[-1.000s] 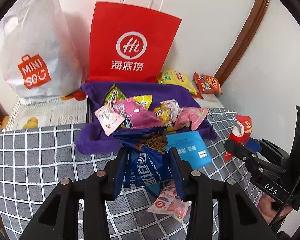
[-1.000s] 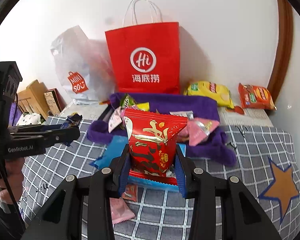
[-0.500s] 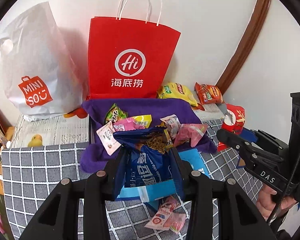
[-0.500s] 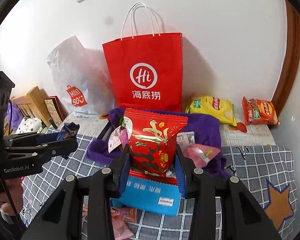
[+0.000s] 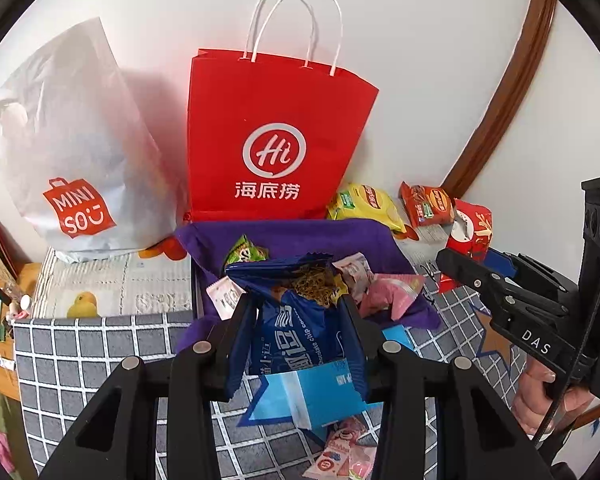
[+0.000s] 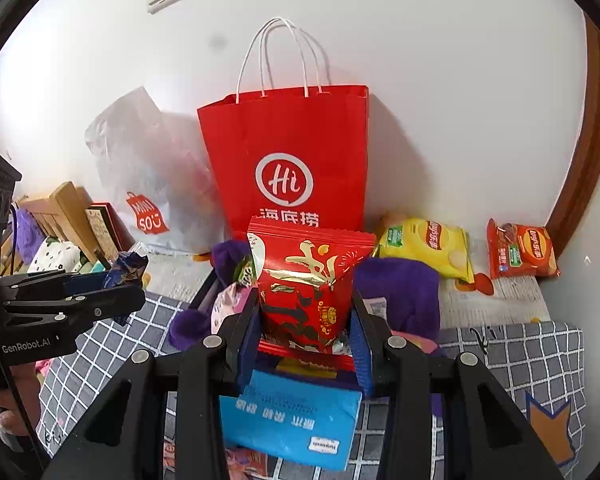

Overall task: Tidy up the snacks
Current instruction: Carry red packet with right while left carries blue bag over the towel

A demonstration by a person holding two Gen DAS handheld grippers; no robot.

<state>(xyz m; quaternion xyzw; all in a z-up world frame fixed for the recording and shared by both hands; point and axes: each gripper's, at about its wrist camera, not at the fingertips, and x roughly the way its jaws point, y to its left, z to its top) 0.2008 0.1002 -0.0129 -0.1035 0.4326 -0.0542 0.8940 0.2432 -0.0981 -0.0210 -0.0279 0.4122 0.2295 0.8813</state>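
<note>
The left gripper's (image 5: 298,322) fingers pinch a dark blue foil cookie packet (image 5: 292,320); the right gripper's (image 6: 304,320) fingers pinch a red and gold foil snack packet (image 6: 306,284), both upright. The tall red paper bag (image 6: 288,152), open-topped, stands behind and above both, slightly nearer the right gripper. Before that bag, a purple cloth bin (image 5: 300,236) holds small loose packets.
</note>
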